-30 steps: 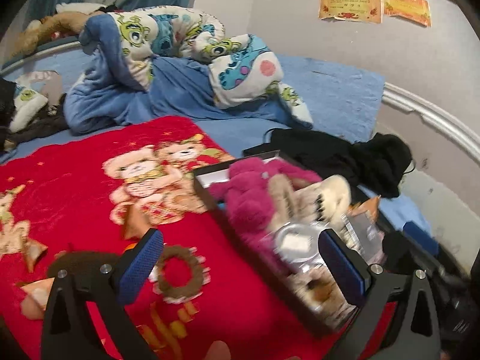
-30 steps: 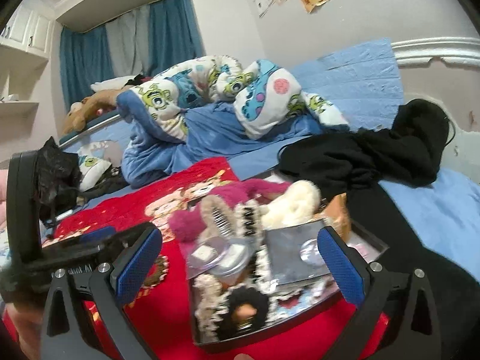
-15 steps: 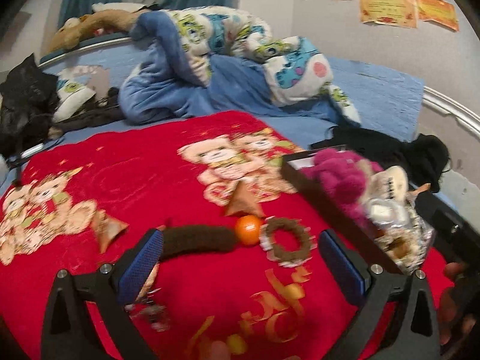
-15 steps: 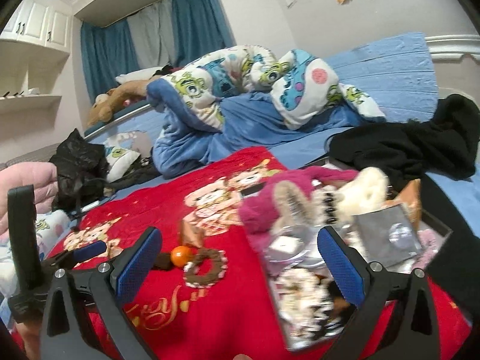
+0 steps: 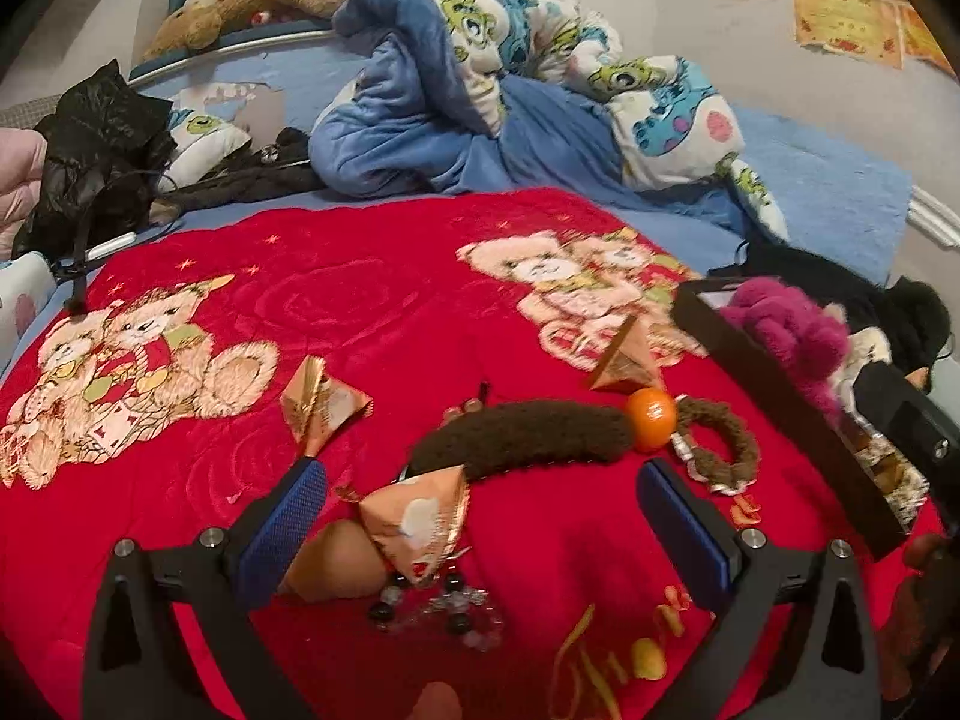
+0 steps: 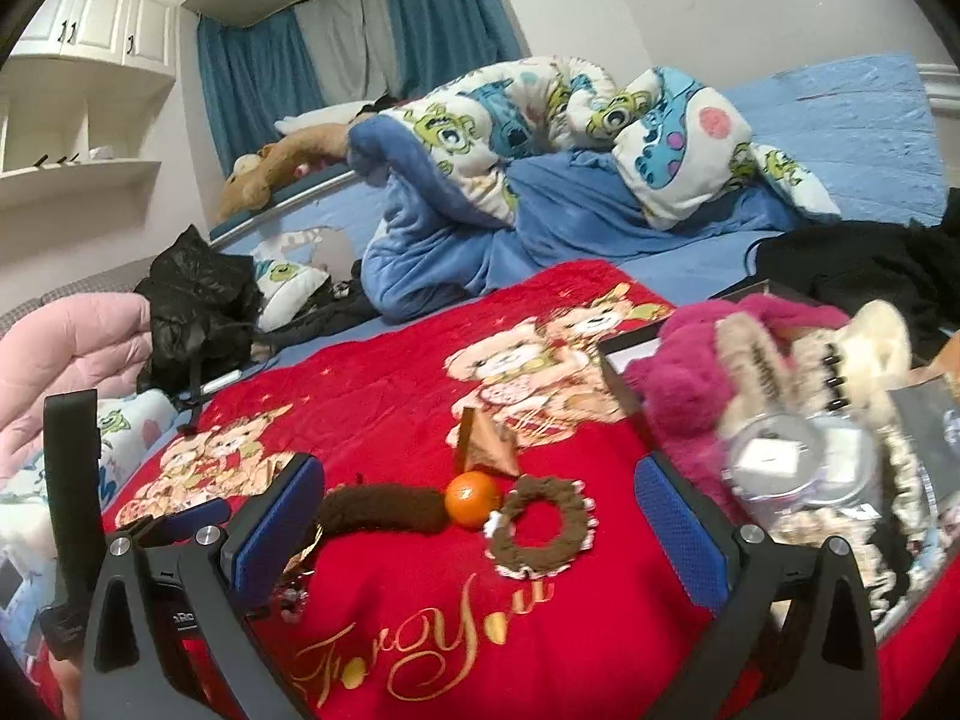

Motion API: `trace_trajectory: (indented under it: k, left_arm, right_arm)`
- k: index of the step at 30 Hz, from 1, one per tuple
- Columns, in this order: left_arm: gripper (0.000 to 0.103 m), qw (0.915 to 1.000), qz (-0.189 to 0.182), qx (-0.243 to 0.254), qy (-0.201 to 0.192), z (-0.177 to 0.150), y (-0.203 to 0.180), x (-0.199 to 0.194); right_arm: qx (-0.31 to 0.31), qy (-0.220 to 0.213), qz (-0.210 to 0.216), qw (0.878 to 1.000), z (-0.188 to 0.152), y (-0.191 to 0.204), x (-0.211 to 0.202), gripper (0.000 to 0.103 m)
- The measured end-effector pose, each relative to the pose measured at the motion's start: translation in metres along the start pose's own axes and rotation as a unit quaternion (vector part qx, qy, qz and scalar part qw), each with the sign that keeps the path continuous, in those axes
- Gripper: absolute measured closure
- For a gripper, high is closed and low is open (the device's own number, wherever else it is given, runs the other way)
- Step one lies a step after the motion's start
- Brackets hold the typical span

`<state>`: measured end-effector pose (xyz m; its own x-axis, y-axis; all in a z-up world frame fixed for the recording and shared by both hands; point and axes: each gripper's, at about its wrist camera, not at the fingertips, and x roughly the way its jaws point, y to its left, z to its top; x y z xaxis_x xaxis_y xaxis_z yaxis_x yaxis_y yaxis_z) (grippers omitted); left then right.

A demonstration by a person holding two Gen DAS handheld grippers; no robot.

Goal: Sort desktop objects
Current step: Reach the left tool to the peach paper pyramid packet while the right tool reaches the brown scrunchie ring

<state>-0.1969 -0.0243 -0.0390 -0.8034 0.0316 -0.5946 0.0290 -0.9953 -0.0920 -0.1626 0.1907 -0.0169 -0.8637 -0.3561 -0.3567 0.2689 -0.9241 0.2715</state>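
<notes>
On a red blanket (image 5: 372,312) lie a brown fuzzy roll (image 5: 522,435), a small orange ball (image 5: 652,412), a brown scrunchie ring (image 5: 720,441), several gold foil pyramids (image 5: 324,405) and a bead bracelet (image 5: 432,606). A dark tray (image 5: 780,396) at the right holds a magenta plush (image 5: 786,324) and other items. My left gripper (image 5: 480,516) is open, just above a foil pyramid (image 5: 420,519). My right gripper (image 6: 480,516) is open over the ball (image 6: 472,498) and the scrunchie (image 6: 540,525). The tray (image 6: 618,354) also shows in the right wrist view.
A rumpled blue and cartoon-print quilt (image 5: 510,78) lies behind the blanket. A black bag (image 6: 192,300) and pink bedding (image 6: 66,348) sit at the left. Black clothing (image 6: 858,264) lies behind the tray. The left gripper's body (image 6: 72,480) shows at the right view's left edge.
Both grippers have swung left, away from the tray and over the loose items on the red blanket. Both stayed open.
</notes>
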Motion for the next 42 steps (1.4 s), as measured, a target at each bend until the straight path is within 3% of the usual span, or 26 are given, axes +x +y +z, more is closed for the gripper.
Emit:
trace_trajectory:
  k: [13, 18, 22, 25, 29, 37, 39, 42]
  left_arm:
    - [0.000, 0.9998, 0.009, -0.005, 0.019, -0.002, 0.017, 0.020]
    - [0.000, 0.9993, -0.002, -0.001, 0.037, -0.004, 0.017, 0.031]
    - [0.000, 0.9987, -0.017, 0.015, 0.045, -0.005, 0.011, 0.036]
    - [0.006, 0.9982, -0.001, 0.023, 0.055, -0.006, 0.008, 0.042]
    - [0.016, 0.9976, 0.006, 0.013, 0.067, -0.006, 0.013, 0.051]
    - [0.018, 0.9961, 0.013, -0.005, 0.087, -0.010, 0.022, 0.063]
    - [0.025, 0.9964, 0.019, -0.007, 0.082, -0.011, 0.023, 0.061]
    - [0.044, 0.9969, 0.022, -0.027, 0.071, -0.011, 0.033, 0.055]
  right_arm:
    - [-0.014, 0.057, -0.038, 0.998, -0.010, 0.008, 0.047, 0.001]
    - [0.000, 0.084, -0.048, 0.995, -0.014, 0.002, 0.061, 0.014]
    - [0.020, 0.117, -0.061, 0.991, -0.019, -0.009, 0.072, 0.039]
    - [0.026, 0.133, -0.074, 0.988, -0.022, -0.014, 0.076, 0.049]
    - [0.036, 0.148, -0.096, 0.984, -0.025, -0.019, 0.081, 0.053]
    - [0.068, 0.165, -0.112, 0.977, -0.032, -0.035, 0.086, 0.067]
    - [0.073, 0.168, -0.110, 0.977, -0.033, -0.037, 0.087, 0.067]
    - [0.076, 0.169, -0.106, 0.977, -0.034, -0.038, 0.087, 0.067]
